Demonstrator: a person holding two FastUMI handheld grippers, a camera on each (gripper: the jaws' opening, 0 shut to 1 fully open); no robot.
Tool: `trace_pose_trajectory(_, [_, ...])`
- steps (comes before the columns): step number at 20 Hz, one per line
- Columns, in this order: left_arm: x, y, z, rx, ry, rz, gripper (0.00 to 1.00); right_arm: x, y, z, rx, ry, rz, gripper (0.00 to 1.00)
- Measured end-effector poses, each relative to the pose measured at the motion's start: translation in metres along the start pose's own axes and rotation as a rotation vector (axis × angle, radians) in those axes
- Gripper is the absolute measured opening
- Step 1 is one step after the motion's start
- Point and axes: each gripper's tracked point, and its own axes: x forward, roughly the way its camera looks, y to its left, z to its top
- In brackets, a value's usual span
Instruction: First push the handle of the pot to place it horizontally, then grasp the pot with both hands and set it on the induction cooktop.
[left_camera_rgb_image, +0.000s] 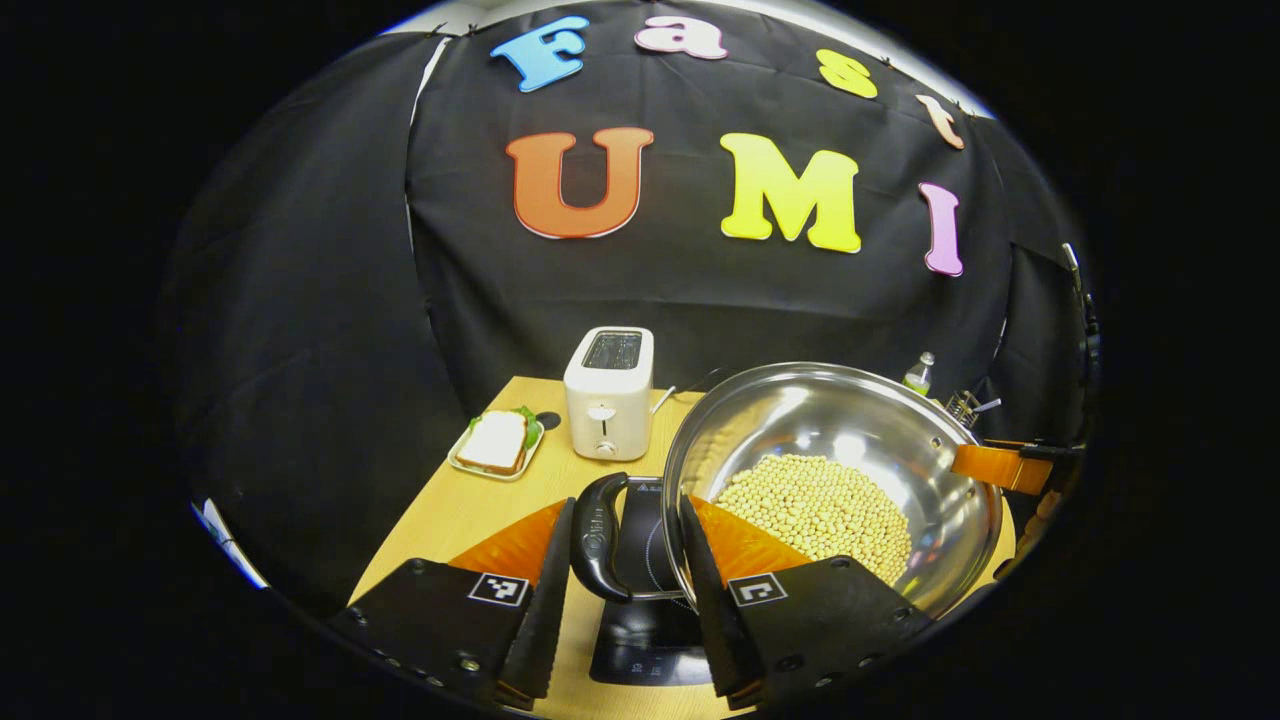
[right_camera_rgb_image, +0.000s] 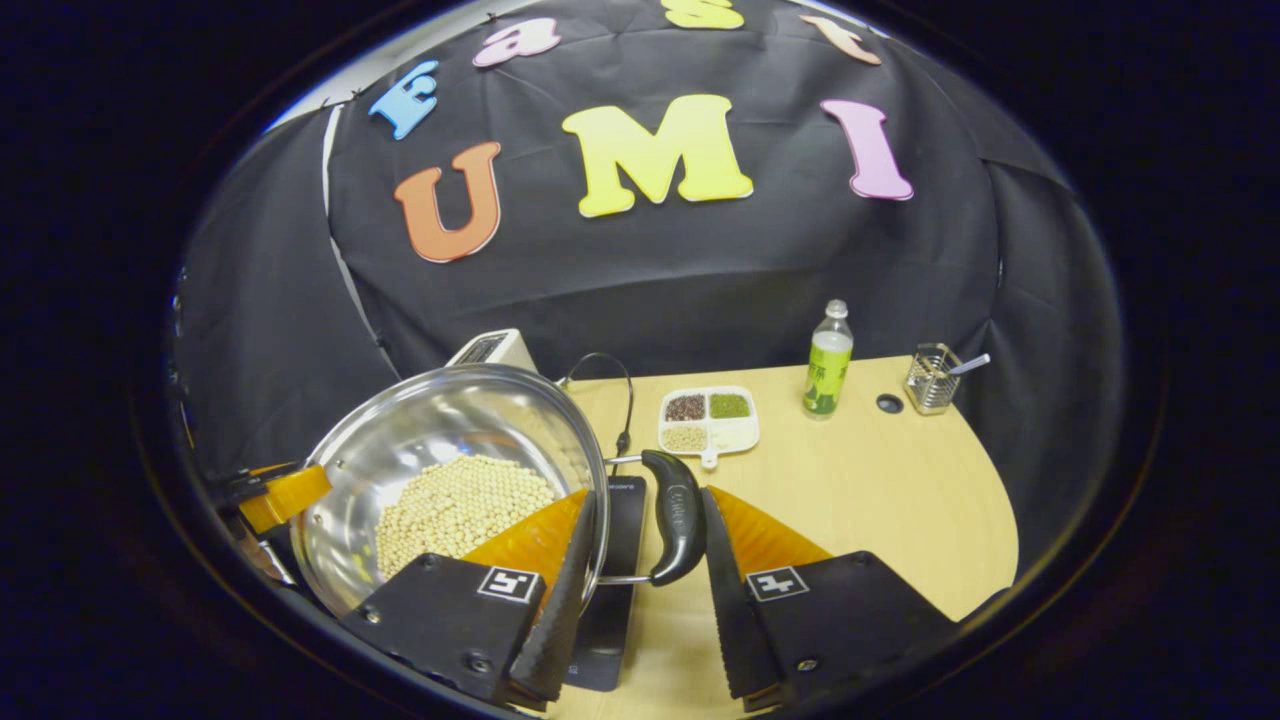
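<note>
Steel, shiny and half full of pale beans (left_camera_rgb_image: 815, 505), the pot (left_camera_rgb_image: 850, 420) sits between the two claws, with the dark cooktop (left_camera_rgb_image: 645, 600) under its near edge.

In the left gripper view, the left claw (left_camera_rgb_image: 625, 590) stands wide apart around the pot's black left handle (left_camera_rgb_image: 598, 535). One finger lies just left of the handle with a gap between; the other lies across the pot's rim, over the beans. The handle and rim both sit inside the gap, but I cannot tell whether either finger presses on them, so the grasp is not clear. The other claw (left_camera_rgb_image: 1010, 465) is at the pot's far side.

In the right gripper view, the right claw (right_camera_rgb_image: 645, 590) is likewise spread around the black right handle (right_camera_rgb_image: 675, 515). Its left finger lies over the rim of the pot (right_camera_rgb_image: 440, 430) and its right finger sits just beside the handle's outer curve; contact is too close to call. The other claw (right_camera_rgb_image: 285, 495) is at the pot's far rim.

Farther back on the wooden surface (right_camera_rgb_image: 880, 490) are a divided tray of grains (right_camera_rgb_image: 708, 420), a green-labelled bottle (right_camera_rgb_image: 828, 362) and a wire holder (right_camera_rgb_image: 932, 378). In the left gripper view, a white toaster (left_camera_rgb_image: 608, 392) stands behind the pot, with a sandwich on a plate (left_camera_rgb_image: 497, 445) beside it.
</note>
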Motion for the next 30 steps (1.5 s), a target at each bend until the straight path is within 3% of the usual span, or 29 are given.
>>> trace_pose_trajectory(15, [0.091, 0.012, -0.057, -0.058, 0.102, -0.006, 0.58, 0.086, -0.005, -0.045, 0.019, 0.031, 0.028, 0.6])
trace_pose_trajectory(22, [0.11, 0.021, -0.088, -0.101, 0.158, -0.033, 0.58, 0.1, -0.004, -0.064, 0.007, 0.052, 0.048, 0.6])
trace_pose_trajectory(27, [0.105, 0.018, -0.085, -0.082, 0.083, -0.062, 0.59, 0.107, -0.01, -0.076, 0.009, 0.028, 0.078, 0.62])
trace_pose_trajectory(30, [0.113, 0.023, -0.095, -0.093, 0.112, -0.048, 0.64, 0.105, -0.012, -0.075, -0.015, 0.008, 0.084, 0.64])
